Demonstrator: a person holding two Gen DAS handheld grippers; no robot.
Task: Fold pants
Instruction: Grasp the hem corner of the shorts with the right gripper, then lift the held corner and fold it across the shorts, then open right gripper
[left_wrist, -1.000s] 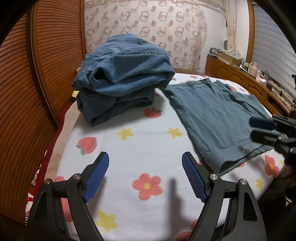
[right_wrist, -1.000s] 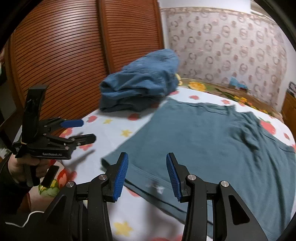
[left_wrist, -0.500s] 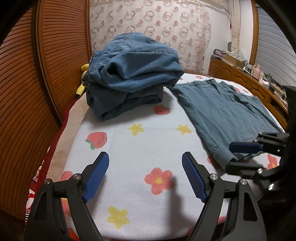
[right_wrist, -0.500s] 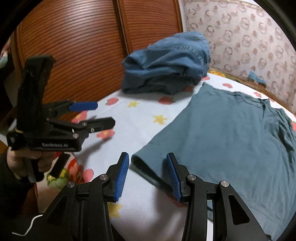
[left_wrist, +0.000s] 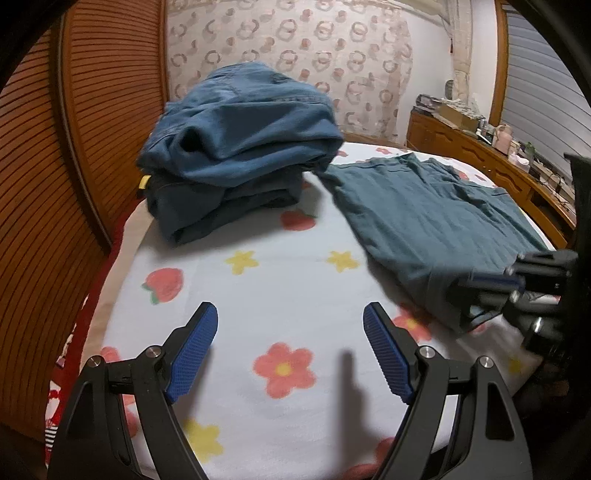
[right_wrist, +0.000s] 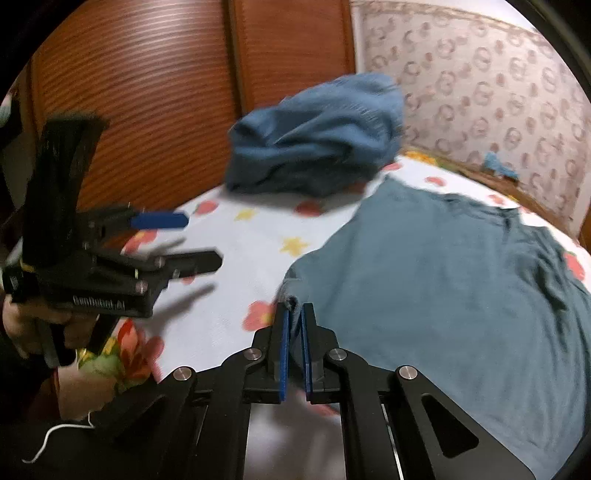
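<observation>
Since a moment ago our right claw has just been closing and now pinches the near corner of the teal pants, which lie flat on the bed beside stacked jeans. Our left claw hovers released above the flowered sheet.

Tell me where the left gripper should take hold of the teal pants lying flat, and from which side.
Judging by how they lie, take the teal pants at the flat edge nearest the folded jeans. The right gripper has just closed on the near corner. The left gripper, open, can come in low over the bare sheet.
</observation>
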